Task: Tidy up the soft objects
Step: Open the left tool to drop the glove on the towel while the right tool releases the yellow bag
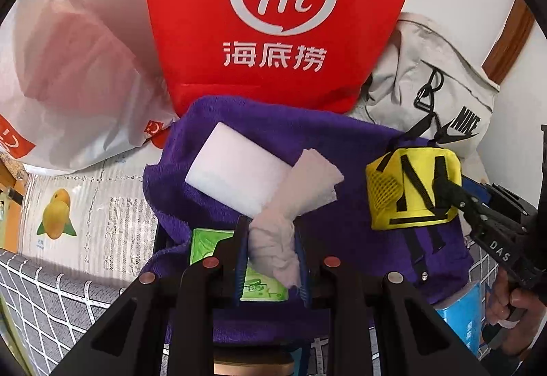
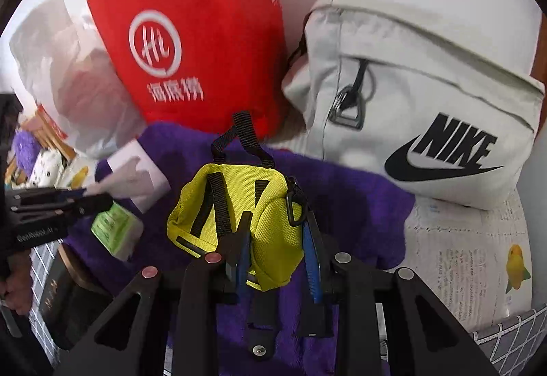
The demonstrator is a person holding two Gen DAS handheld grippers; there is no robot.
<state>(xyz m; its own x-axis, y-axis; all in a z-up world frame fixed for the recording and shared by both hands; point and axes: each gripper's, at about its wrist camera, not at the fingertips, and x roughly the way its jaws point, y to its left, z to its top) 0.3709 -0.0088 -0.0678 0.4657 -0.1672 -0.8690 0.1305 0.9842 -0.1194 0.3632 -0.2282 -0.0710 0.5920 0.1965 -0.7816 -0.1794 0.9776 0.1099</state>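
On my feeds I count one fuzzy purple terry towel (image 1: 342,150), one white rectangular foam sponge block (image 1: 236,167), one crumpled white paper tissue (image 1: 273,239), one small green printed tissue pack (image 1: 263,283), one yellow mesh-fabric pouch with black webbing straps (image 2: 259,215), one red non-woven tote bag with a white "Hi" logo (image 1: 280,16), one pale grey canvas Nike bag (image 2: 427,102) and one translucent white plastic bag (image 1: 75,68).

My left gripper (image 1: 273,256) is closed most of the way, its blue-padded fingers pinching the twisted lower end of the tissue, whose loose, creased upper end fans out over the sponge block. The green pack lies just under those fingers on the towel. My right gripper (image 2: 277,259) is clamped on the yellow pouch with a moderate gap between the fingers, one blue pad pressed into each side of the pouch's lower right corner. The pouch sits on the purple towel, right of the sponge, and its black loop handle stands up behind it.

The towel is plush and rumpled, spread in front of the three bags. The red tote looks stiff and smooth; the Nike bag is soft, with a metal zipper ring. A light printed sheet with a yellow fruit picture (image 1: 56,215) lies beside the towel.
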